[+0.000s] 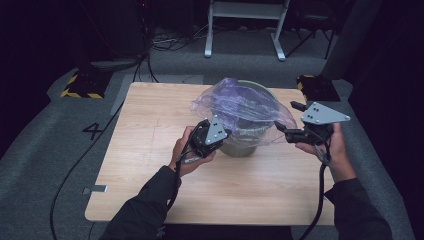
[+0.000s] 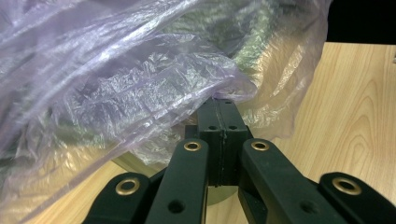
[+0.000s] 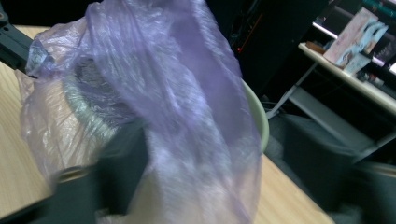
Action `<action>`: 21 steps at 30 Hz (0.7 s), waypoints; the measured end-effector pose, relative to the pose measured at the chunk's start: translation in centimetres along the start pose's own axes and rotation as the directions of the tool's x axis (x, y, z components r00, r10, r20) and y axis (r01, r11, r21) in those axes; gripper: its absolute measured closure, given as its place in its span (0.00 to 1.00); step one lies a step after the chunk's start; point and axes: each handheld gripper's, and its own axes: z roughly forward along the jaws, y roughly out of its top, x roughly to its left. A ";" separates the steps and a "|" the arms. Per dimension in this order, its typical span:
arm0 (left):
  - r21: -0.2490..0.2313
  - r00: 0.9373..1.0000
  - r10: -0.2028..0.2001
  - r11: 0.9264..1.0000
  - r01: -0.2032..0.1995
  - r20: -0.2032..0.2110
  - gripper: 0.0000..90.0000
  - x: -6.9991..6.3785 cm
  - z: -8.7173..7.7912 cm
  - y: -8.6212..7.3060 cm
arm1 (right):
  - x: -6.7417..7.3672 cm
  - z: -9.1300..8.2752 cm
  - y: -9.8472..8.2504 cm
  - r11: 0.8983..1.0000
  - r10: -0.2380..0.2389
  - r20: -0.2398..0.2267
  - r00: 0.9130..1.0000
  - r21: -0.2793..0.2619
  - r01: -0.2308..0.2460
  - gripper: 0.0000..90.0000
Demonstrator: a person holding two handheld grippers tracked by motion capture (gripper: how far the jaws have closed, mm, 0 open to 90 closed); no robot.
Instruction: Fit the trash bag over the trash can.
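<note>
A pale green bucket point(image 1: 240, 145) stands near the middle of the wooden table point(image 1: 150, 150). A thin, translucent purple plastic bag point(image 1: 240, 102) is crumpled over its mouth and hangs down its sides. My left gripper point(image 1: 226, 134) is at the bucket's left side, shut on a bunched edge of the bag point(image 2: 116, 84). Its two jaws meet at the film in the left gripper view point(image 2: 222, 105). My right gripper point(image 1: 286, 116) is at the bucket's right side, jaws standing apart beside the bag's right edge. In the right gripper view the bag point(image 3: 177, 93) drapes blurred over one jaw, in front of the bucket's rim point(image 3: 259, 121).
A white metal frame point(image 1: 245, 30) stands on the grey floor behind the table. Yellow-and-black striped blocks point(image 1: 82, 85) sit at the table's far corners. A cable point(image 1: 75, 165) runs along the floor on the left. Bare tabletop lies to the left of the bucket and in front of it.
</note>
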 end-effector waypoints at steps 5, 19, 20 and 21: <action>0.020 1.000 0.008 1.000 -0.008 0.020 1.00 0.1 0.3 -0.2 | -0.2 1.4 0.4 0.999 0.002 0.015 1.000 0.039 -0.002 0.90; 0.083 0.996 0.029 0.996 -0.036 0.084 1.00 0.1 1.4 -2.4 | -5.0 5.1 -0.2 0.954 0.264 0.149 0.953 0.103 -0.281 1.00; 0.087 0.996 0.029 0.996 -0.037 0.090 1.00 0.1 1.4 -2.6 | -5.3 5.4 -0.4 0.950 0.268 0.161 0.950 0.117 -0.288 1.00; 0.093 0.995 0.036 0.995 -0.045 0.097 1.00 0.0 1.4 -2.7 | -5.7 5.7 -0.6 0.944 0.281 0.175 0.944 0.126 -0.304 1.00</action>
